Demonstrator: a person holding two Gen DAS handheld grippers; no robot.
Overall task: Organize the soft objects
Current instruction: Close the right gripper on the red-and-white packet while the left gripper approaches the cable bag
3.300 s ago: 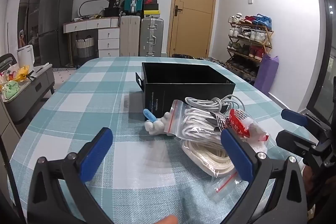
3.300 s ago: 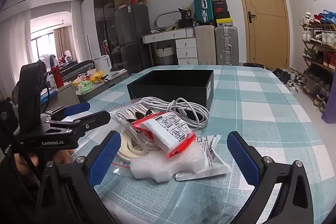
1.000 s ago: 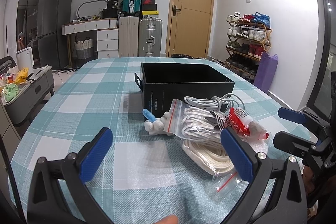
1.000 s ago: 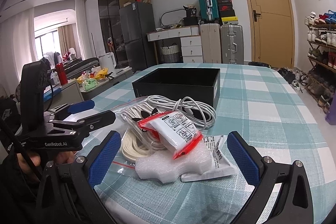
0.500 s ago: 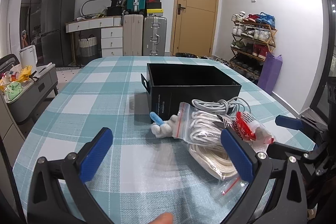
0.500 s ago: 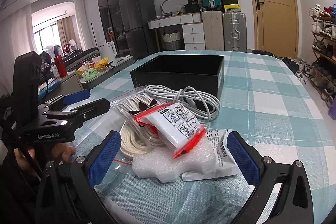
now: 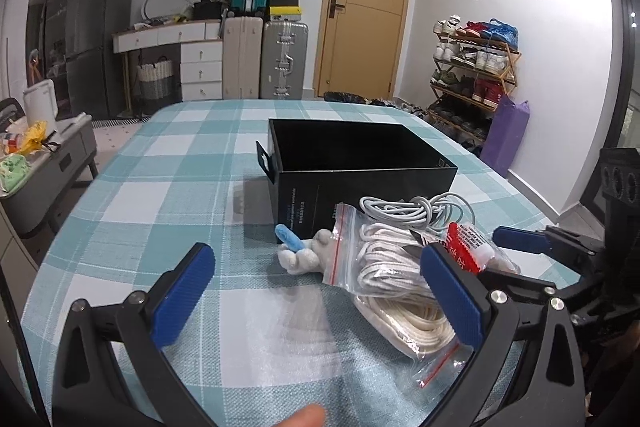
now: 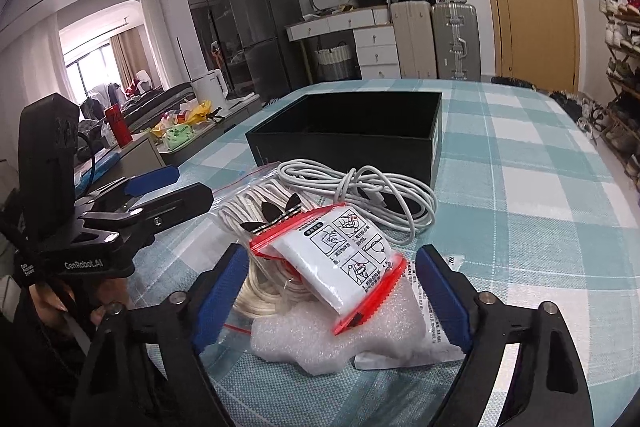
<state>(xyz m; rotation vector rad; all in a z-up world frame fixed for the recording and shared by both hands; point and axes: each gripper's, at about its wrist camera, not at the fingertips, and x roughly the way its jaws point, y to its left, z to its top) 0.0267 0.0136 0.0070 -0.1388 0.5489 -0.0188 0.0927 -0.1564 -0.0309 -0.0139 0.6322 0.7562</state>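
An open black box stands mid-table. In front of it lies a heap: a zip bag of white rope, a grey cable coil, a red-edged white packet on a white foam sheet, and a flat sachet. A small grey plush with a blue piece lies left of the bag. My left gripper is open, short of the plush and bag. My right gripper has its jaws closing around the red-edged packet, and the pads stand clear of it.
The table wears a teal checked cloth and its right edge is near the heap. A grey cart with clutter stands off the left side. Suitcases, drawers, a door and a shoe rack line the far walls.
My right gripper has moved in toward the heap, and its jaws have narrowed around the red-edged packet. The left gripper has hardly moved and stays open.
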